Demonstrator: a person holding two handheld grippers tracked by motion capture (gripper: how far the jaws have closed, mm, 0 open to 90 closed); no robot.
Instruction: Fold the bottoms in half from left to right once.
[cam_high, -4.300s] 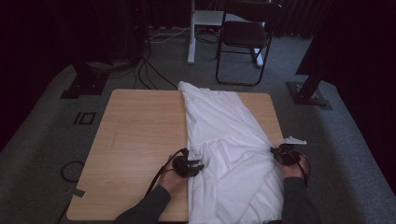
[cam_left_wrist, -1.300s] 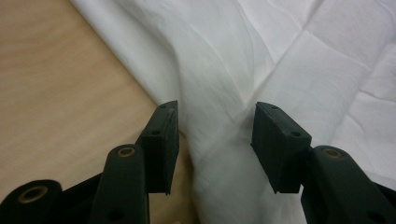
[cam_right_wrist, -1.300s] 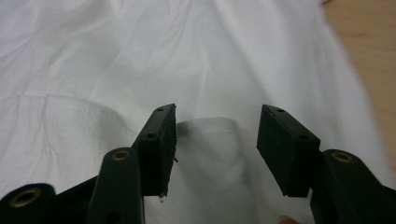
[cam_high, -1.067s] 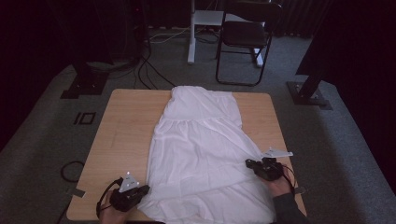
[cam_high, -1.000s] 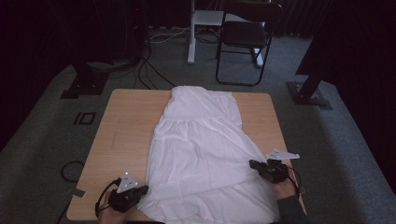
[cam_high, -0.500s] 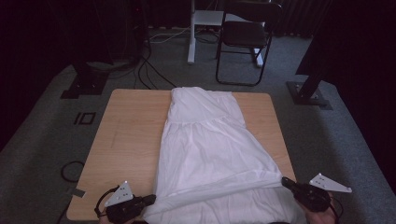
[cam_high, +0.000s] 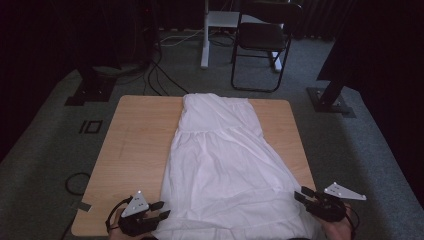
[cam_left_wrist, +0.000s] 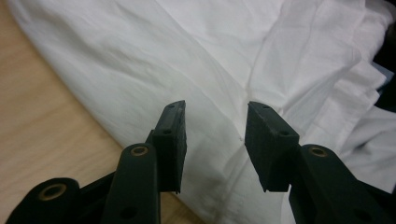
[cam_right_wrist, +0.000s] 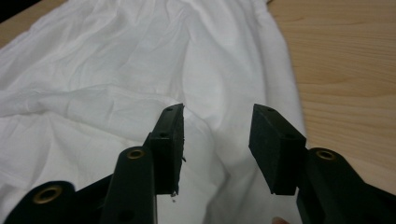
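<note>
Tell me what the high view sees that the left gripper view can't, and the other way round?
The high view takes in the folding chair, the carpet and the right gripper at the near right corner. The left gripper view gives a close look at the left gripper, jaws apart with nothing between them, having just been opening. Both show the white dress spread on the wooden table.
</note>
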